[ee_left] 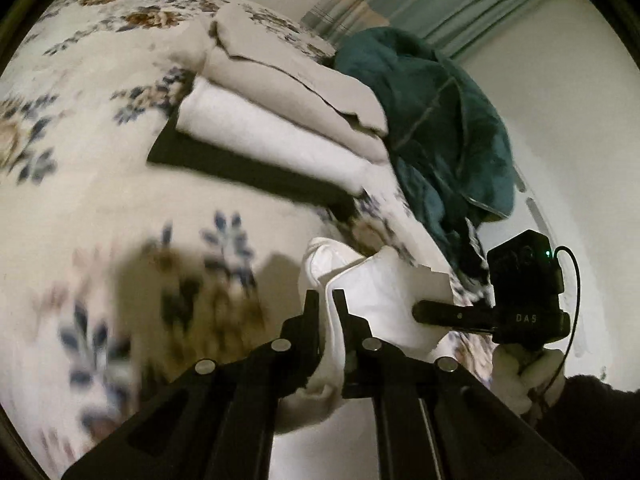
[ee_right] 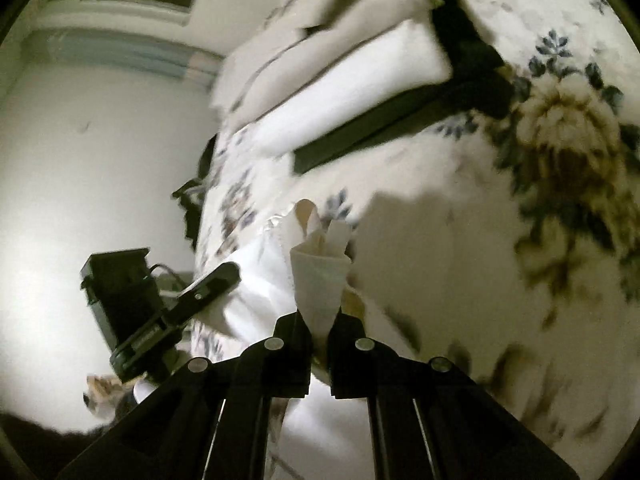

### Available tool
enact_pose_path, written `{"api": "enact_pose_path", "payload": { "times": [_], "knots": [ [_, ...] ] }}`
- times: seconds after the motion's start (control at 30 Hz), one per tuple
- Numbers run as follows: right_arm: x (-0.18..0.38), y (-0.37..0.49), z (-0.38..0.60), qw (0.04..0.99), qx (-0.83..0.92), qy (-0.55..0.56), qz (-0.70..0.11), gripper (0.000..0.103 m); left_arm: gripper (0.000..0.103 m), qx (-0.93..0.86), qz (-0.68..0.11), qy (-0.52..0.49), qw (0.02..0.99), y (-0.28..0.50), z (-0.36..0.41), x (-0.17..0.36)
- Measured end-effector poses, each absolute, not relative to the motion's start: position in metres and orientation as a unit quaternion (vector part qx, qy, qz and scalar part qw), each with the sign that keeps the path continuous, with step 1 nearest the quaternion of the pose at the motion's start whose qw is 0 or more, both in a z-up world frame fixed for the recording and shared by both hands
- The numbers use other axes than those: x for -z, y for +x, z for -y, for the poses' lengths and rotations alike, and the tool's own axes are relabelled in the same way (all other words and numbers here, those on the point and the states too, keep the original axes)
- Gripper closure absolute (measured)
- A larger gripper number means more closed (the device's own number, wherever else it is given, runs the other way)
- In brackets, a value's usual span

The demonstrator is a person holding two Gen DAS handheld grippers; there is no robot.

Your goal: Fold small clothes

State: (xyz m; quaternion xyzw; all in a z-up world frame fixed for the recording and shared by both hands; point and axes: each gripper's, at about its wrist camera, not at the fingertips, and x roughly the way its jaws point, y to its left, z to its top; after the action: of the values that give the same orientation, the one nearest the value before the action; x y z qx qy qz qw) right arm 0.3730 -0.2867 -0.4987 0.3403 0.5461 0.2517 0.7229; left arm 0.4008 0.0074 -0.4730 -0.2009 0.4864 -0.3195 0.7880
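At lower centre, a white garment (ee_left: 384, 296) is pinched by the left tool (ee_left: 326, 300) and the right tool (ee_right: 320, 320); its lower part is hidden. Motion blur smears the floral bed (ee_left: 100, 208). Folded clothes (ee_left: 280, 120) are stacked above.

left gripper (ee_left: 326, 300) and right gripper (ee_right: 318, 322), both with jaws pinched nearly closed on white cloth (ee_left: 384, 292), held side by side.

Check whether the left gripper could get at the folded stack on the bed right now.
Probably not yet: the left gripper is shut on the white garment, also pinched by the right gripper. The bedspread before the folded stack looks open.
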Motion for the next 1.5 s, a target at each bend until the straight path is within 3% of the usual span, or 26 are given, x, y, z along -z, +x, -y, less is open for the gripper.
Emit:
{"api": "enact_pose_path", "payload": {
  "times": [0.03, 0.13, 0.17, 0.2, 0.23, 0.3, 0.4, 0.57, 0.73, 0.87, 1.07, 1.13, 1.17, 1.2, 1.23, 1.27, 1.5],
  "knots": [
    [0.492, 0.356, 0.285, 0.726, -0.261, 0.33, -0.544, 0.097, 0.096, 0.32, -0.494, -0.206, 0.782, 0.392, -0.013, 0.475],
    [0.483, 0.309, 0.265, 0.706, -0.294, 0.31, -0.564, 0.093, 0.068, 0.314, -0.54, -0.213, 0.751, 0.335, -0.032, 0.486],
    [0.486, 0.291, 0.256, 0.694, -0.302, 0.291, -0.585, 0.088, 0.048, 0.306, -0.555, -0.217, 0.742, 0.318, -0.041, 0.491],
    [0.49, 0.269, 0.256, 0.682, -0.302, 0.272, -0.608, 0.071, 0.04, 0.296, -0.567, -0.22, 0.737, 0.308, -0.048, 0.495],
    [0.494, 0.243, 0.275, 0.664, -0.306, 0.265, -0.628, 0.05, 0.04, 0.283, -0.576, -0.224, 0.733, 0.298, -0.056, 0.499],
    [0.505, 0.214, 0.284, 0.642, -0.302, 0.274, -0.65, 0.037, 0.04, 0.247, -0.593, -0.247, 0.726, 0.282, -0.076, 0.506],
    [0.515, 0.193, 0.299, 0.625, -0.285, 0.329, -0.648, 0.037, 0.04, 0.208, -0.591, -0.273, 0.73, 0.282, -0.089, 0.509],
    [0.524, 0.201, 0.318, 0.654, -0.207, 0.396, -0.611, 0.037, 0.04, 0.189, -0.604, -0.218, 0.743, 0.322, -0.05, 0.513],
    [0.52, 0.216, 0.304, 0.667, -0.117, 0.386, -0.627, 0.037, 0.04, 0.114, -0.659, -0.229, 0.708, 0.318, -0.043, 0.531],
    [0.532, 0.189, 0.295, 0.605, -0.071, 0.474, -0.636, 0.037, 0.04, 0.076, -0.67, -0.293, 0.678, 0.284, -0.058, 0.527],
    [0.579, 0.147, 0.285, 0.544, 0.013, 0.556, -0.629, 0.037, 0.041, 0.071, -0.667, -0.493, 0.554, 0.273, -0.06, 0.594],
    [0.591, 0.143, 0.29, 0.54, 0.035, 0.592, -0.597, 0.038, 0.045, 0.06, -0.646, -0.508, 0.566, 0.278, -0.062, 0.599],
    [0.592, 0.143, 0.292, 0.544, 0.041, 0.6, -0.585, 0.04, 0.067, 0.059, -0.64, -0.506, 0.575, 0.28, -0.062, 0.597],
    [0.591, 0.143, 0.294, 0.551, 0.044, 0.603, -0.575, 0.06, 0.102, 0.059, -0.639, -0.488, 0.592, 0.283, -0.061, 0.593],
    [0.588, 0.142, 0.297, 0.561, 0.051, 0.592, -0.577, 0.091, 0.101, 0.06, -0.641, -0.468, 0.605, 0.284, -0.06, 0.589],
    [0.583, 0.136, 0.303, 0.567, 0.055, 0.58, -0.583, 0.098, 0.101, 0.063, -0.639, -0.451, 0.621, 0.284, -0.06, 0.583],
    [0.566, 0.119, 0.297, 0.602, 0.084, 0.508, -0.611, 0.099, 0.1, 0.072, -0.66, -0.334, 0.669, 0.286, -0.059, 0.575]
  ]
}}
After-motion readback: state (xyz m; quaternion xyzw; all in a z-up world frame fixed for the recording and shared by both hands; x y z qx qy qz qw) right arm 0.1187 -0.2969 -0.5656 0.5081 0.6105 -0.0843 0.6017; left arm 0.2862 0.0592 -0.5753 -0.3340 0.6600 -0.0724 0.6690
